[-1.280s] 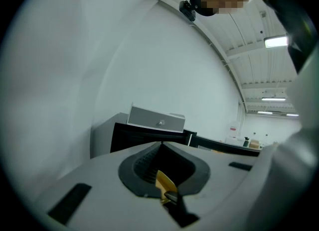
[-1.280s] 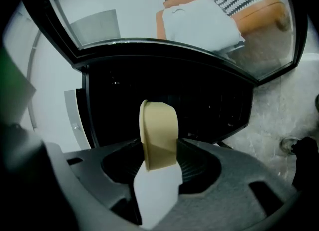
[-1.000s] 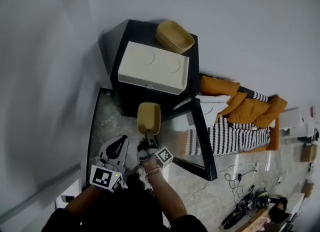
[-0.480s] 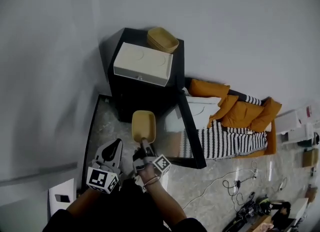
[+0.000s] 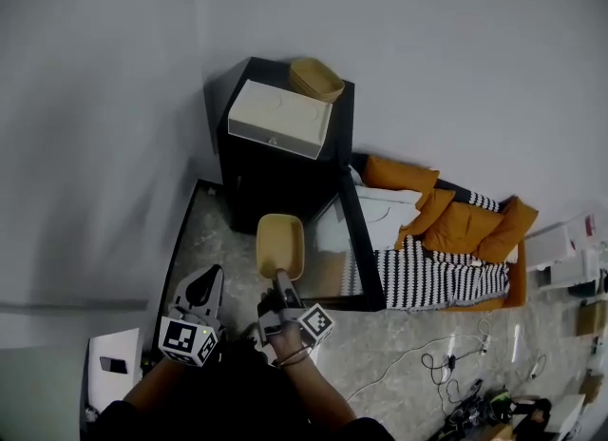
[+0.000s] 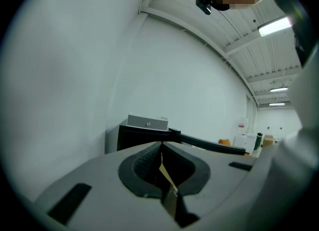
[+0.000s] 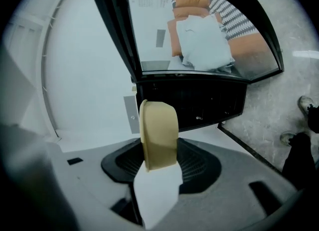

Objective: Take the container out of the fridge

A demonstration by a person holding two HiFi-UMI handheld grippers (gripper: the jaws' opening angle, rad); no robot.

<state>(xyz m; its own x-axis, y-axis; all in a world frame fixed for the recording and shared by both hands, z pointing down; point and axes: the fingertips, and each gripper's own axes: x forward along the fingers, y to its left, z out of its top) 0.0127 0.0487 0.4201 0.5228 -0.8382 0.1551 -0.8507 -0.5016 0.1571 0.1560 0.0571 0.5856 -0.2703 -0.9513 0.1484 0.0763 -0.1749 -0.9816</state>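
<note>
Pale grey wall (image 5: 456, 68), speckled stone floor (image 5: 399, 335), orange cushions (image 5: 475, 216) on a striped blanket (image 5: 437, 278).

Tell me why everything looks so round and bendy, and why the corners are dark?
Right gripper view: the wide lens bows the fridge door into a curve and blacks out the corners, yet the container up close looks sharp. Left gripper view: the same bending, and the ceiling lights glare white. Head view: the wall looks dim and grey.

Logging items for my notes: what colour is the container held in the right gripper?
Plain pale yellow-tan. The container shows best in the right gripper view.
</note>
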